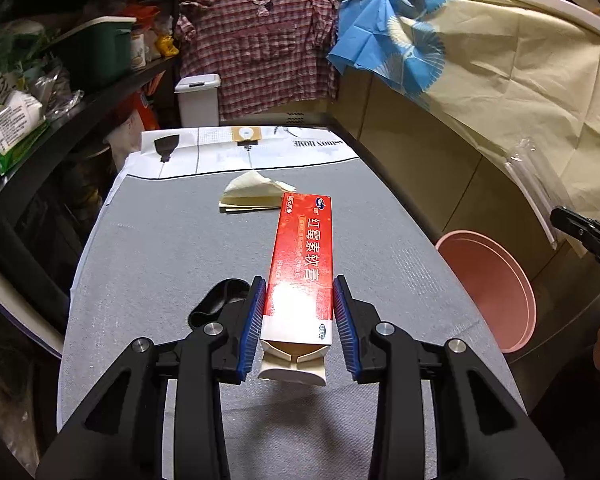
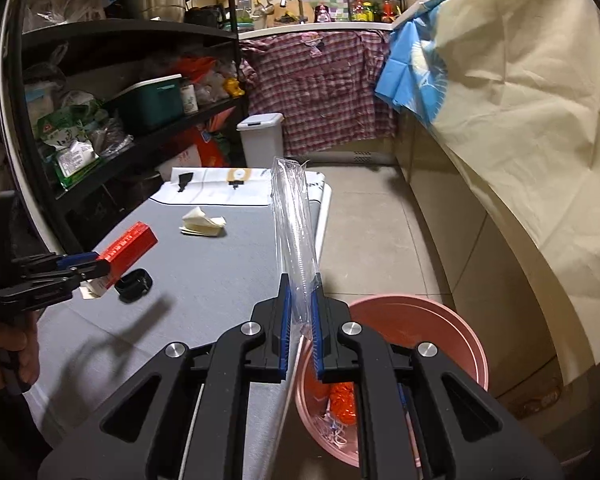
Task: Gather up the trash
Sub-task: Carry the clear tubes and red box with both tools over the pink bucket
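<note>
Over the grey table (image 1: pixel 148 264), the left gripper (image 1: pixel 300 320) clamps a red box (image 1: pixel 304 256) and the right gripper (image 2: pixel 300 320) pinches a clear wrapper (image 2: pixel 294 224); both loads next need carrying above the pink bin (image 2: pixel 452 328), lower right, and releasing.

Red box (image 1: pixel 302 256) up front, big white Chinese characters running its length: 红霉素软膏. Further back, the white cloth (image 1: pixel 236 150) at the table's far end shows "HOME", printed upside down. Smaller print stays unreadable.
</note>
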`<state>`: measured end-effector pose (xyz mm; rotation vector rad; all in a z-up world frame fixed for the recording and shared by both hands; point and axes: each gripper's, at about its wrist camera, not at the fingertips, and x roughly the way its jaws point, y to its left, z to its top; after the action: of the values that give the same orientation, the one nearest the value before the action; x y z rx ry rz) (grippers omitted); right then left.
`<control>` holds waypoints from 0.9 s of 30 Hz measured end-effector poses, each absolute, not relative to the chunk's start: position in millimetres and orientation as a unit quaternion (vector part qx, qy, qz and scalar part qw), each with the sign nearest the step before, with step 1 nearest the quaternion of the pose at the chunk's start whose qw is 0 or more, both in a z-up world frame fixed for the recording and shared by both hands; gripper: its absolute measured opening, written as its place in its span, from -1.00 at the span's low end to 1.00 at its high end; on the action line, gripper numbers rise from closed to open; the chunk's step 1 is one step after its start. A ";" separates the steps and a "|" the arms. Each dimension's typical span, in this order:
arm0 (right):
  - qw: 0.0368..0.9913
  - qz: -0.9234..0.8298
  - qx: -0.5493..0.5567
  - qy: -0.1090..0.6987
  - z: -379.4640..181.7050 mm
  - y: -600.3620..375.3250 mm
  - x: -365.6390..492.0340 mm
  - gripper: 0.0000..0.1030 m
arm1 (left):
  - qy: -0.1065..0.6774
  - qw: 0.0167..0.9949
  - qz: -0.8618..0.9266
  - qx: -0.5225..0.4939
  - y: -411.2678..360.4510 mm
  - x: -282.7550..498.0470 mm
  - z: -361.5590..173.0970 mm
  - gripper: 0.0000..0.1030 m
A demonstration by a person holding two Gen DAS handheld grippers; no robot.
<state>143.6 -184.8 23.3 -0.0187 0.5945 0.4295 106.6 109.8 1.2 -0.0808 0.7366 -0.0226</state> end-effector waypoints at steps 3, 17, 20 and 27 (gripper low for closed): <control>0.936 0.209 -0.002 0.284 22.9 -189.5 143.7 -0.81 | 0.357 0.933 -0.013 -0.042 102.8 104.6 3.3 -0.33; 0.943 0.172 0.021 0.283 17.4 -220.2 153.7 -0.81 | 0.346 0.938 -0.021 -0.032 49.1 121.4 20.1 -0.33; 0.946 0.162 0.020 0.282 16.6 -224.6 154.3 -0.81 | 0.346 0.937 -0.026 -0.032 37.6 126.4 20.3 -0.33; 0.951 0.143 0.024 0.274 18.3 -234.8 154.5 -0.81 | 0.352 0.935 -0.047 -0.022 4.3 138.0 18.6 -0.33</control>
<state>154.5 -234.8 18.3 0.0494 0.5577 0.2907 138.0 4.3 18.6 -0.0455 0.7194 -0.0957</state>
